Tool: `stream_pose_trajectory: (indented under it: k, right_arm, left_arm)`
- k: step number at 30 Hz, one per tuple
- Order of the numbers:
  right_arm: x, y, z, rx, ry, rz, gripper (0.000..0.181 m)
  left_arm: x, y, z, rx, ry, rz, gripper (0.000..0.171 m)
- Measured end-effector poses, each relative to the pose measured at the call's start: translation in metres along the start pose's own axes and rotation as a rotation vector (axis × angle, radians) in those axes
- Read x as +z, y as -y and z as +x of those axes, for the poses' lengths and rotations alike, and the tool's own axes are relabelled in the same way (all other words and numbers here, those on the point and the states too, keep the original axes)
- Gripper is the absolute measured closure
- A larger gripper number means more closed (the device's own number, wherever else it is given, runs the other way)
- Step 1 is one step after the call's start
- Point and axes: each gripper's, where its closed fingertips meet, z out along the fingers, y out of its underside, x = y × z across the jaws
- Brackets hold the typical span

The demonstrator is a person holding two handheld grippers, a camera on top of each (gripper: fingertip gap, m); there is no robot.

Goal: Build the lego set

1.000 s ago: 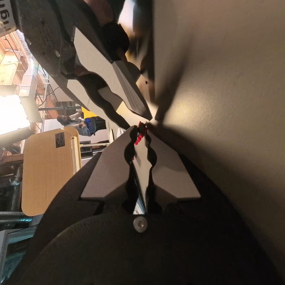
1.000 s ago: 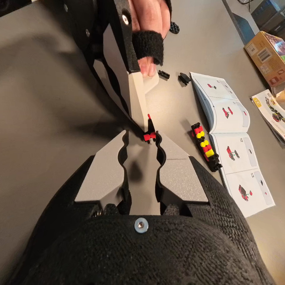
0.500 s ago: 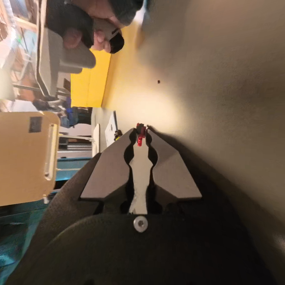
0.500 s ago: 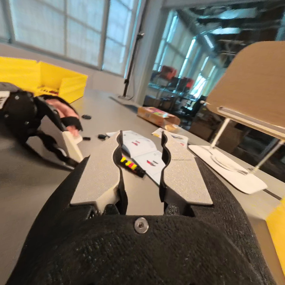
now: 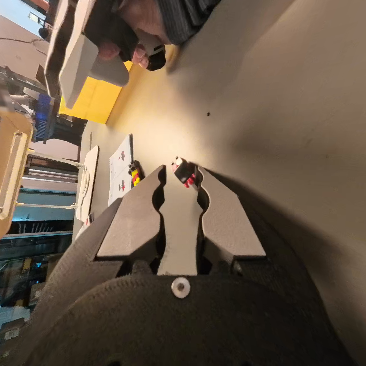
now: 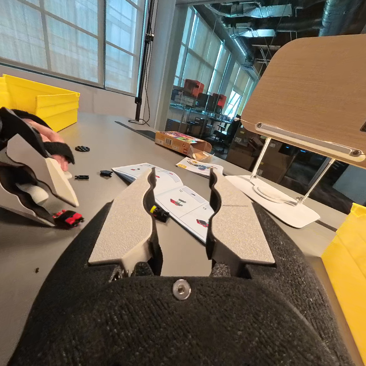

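Build is partial: the released left claw (image 5: 182, 172) frames a small red-and-black sub-assembly (image 5: 184, 173) on the bench (image 5: 277, 99), the right claw (image 6: 181, 174) is released and empty, and loose black pieces (image 6: 82, 148) remain upper left.

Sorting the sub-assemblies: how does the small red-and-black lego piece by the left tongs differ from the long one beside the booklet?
The red-and-black lego piece is short and has no yellow; the long lego strip is slender with yellow studs. The first lies at the left tongs, which are open; the strip lies free beside the instruction booklet. Both rest on the table.
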Motion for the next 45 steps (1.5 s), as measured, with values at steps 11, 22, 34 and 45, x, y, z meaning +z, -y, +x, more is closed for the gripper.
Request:
stream_pose_trajectory:
  k: [11,22,34,45]
  right_arm:
    - [-0.003,0.004,0.027,-0.101,-0.180,0.026,0.121]
    - [-0.007,0.003,0.035,-0.109,-0.244,0.013,0.125]
    - [-0.001,-0.009,0.039,-0.192,-0.258,-0.072,0.134]
    - [-0.006,-0.035,0.062,-0.240,-0.414,-0.288,0.145]
  left_arm:
    - [-0.011,-0.005,-0.012,-0.355,-0.052,0.073,0.118]
    - [-0.016,-0.007,-0.018,-0.542,-0.130,0.121,0.116]
    - [-0.007,-0.008,0.003,-0.548,-0.267,0.028,0.143]
    - [0.006,0.005,0.008,-0.584,-0.298,0.008,0.155]
